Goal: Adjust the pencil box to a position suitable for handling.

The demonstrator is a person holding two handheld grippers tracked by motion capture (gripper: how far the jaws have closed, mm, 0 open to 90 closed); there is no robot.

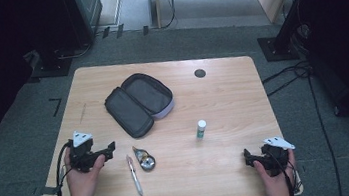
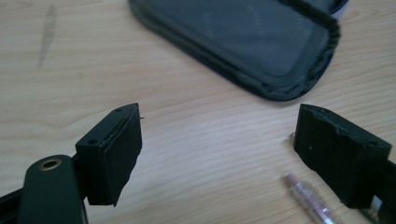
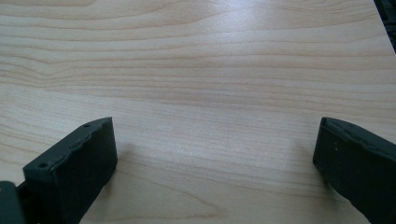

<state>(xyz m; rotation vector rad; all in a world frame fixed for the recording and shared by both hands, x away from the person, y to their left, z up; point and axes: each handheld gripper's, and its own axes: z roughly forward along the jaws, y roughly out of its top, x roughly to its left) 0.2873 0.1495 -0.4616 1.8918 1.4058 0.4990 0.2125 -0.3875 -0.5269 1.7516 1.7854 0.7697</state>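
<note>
Our left hand-held gripper [image 1: 111, 148] rests on the table [image 1: 223, 97], jaws spread, aimed at the pen [image 1: 134, 175] just right of it, open pencil case [image 1: 138, 102] ahead. Right hand-held gripper [image 1: 246, 156] is spread, empty, parked well clear.

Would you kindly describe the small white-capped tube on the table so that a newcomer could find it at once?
Start from the open dark pencil case in the middle of the wooden table, then look to its right and a little nearer the person. There a glue stick stands alone. Unlike the pen and correction tape lying flat, it is upright, with a white cap and a green band.
</note>
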